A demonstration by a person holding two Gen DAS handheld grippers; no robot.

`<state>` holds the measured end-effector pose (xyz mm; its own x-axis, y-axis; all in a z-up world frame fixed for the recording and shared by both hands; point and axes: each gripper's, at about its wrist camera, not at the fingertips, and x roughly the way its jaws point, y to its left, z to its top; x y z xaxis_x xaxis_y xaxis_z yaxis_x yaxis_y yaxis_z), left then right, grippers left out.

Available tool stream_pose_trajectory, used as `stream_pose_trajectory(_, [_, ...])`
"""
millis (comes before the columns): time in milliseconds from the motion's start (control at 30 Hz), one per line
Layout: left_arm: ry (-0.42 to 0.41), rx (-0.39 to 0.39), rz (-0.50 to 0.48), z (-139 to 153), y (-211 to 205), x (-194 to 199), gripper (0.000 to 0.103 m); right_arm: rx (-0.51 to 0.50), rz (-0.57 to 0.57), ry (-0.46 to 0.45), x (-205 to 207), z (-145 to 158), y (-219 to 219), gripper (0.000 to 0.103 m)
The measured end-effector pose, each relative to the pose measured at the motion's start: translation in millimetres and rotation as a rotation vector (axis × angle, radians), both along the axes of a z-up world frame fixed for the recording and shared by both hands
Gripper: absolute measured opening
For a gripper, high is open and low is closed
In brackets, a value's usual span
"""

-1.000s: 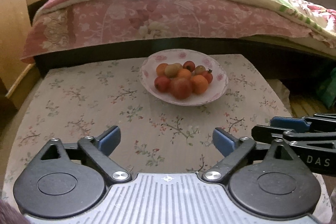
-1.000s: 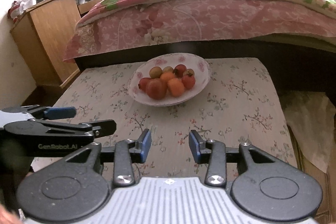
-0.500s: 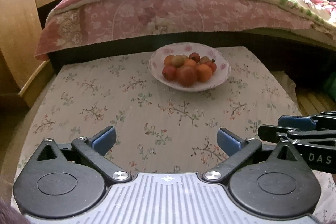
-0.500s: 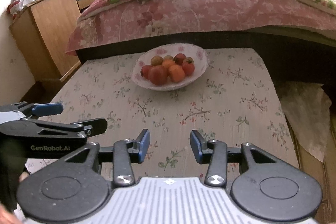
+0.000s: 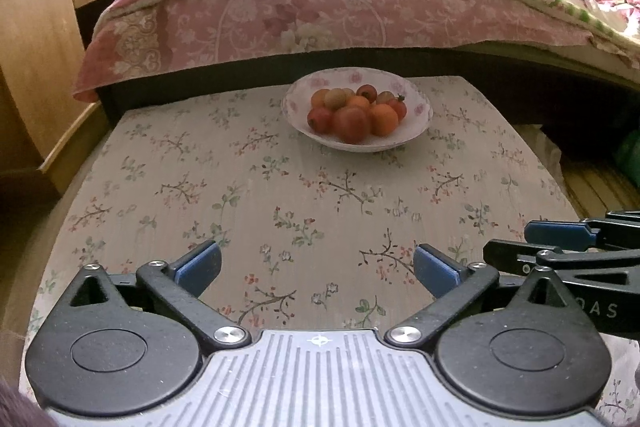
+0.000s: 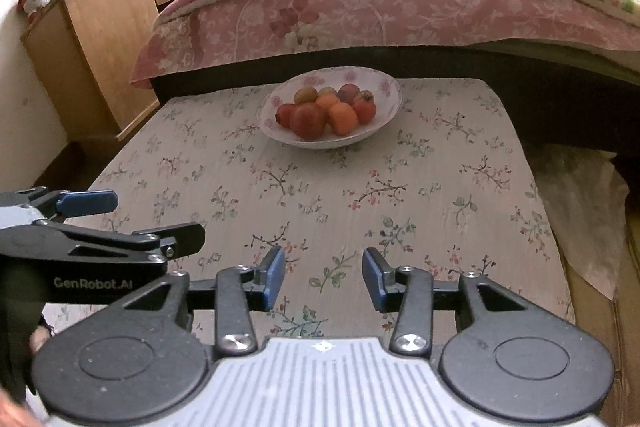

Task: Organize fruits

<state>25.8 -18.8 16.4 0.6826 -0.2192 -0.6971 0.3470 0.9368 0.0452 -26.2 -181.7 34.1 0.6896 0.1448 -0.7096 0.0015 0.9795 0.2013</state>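
A white bowl with pink flowers (image 5: 420, 107) (image 6: 386, 89) stands at the far middle of the table and holds several red, orange and yellowish fruits (image 5: 352, 117) (image 6: 308, 121). My left gripper (image 5: 316, 267) hovers wide open over the near part of the table, nothing between its fingers. My right gripper (image 6: 324, 277) is open too, with a narrower gap, also empty and well short of the bowl. Each gripper shows at the edge of the other's view: the right gripper (image 5: 568, 243) and the left gripper (image 6: 120, 223).
The table wears a floral cloth (image 5: 280, 187) (image 6: 400, 187). Behind it runs a bed with a pink floral quilt (image 5: 320, 19) (image 6: 380, 11). A wooden cabinet (image 5: 36, 59) (image 6: 104, 39) stands at the left. A crumpled sheet (image 6: 580, 207) lies on the floor to the right.
Both grippers have drawn back from the bowl, which now looks smaller and farther away. Their openings look unchanged.
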Motion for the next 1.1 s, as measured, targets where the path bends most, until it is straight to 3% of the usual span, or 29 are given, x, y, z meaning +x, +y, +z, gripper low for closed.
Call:
stream_pose_trajectory(600, [0.026,-0.017,0.017,-5.2,4.2,-8.3,0.103,-0.003,0.003,0.015,-5.9,-3.5,2.5,0.043])
stream_pose_trajectory(1100, [0.021,0.050,0.044,-7.9,1.3,-16.7,0.103,-0.002,0.007,0.028,-13.8,-6.0,6.2,0.043])
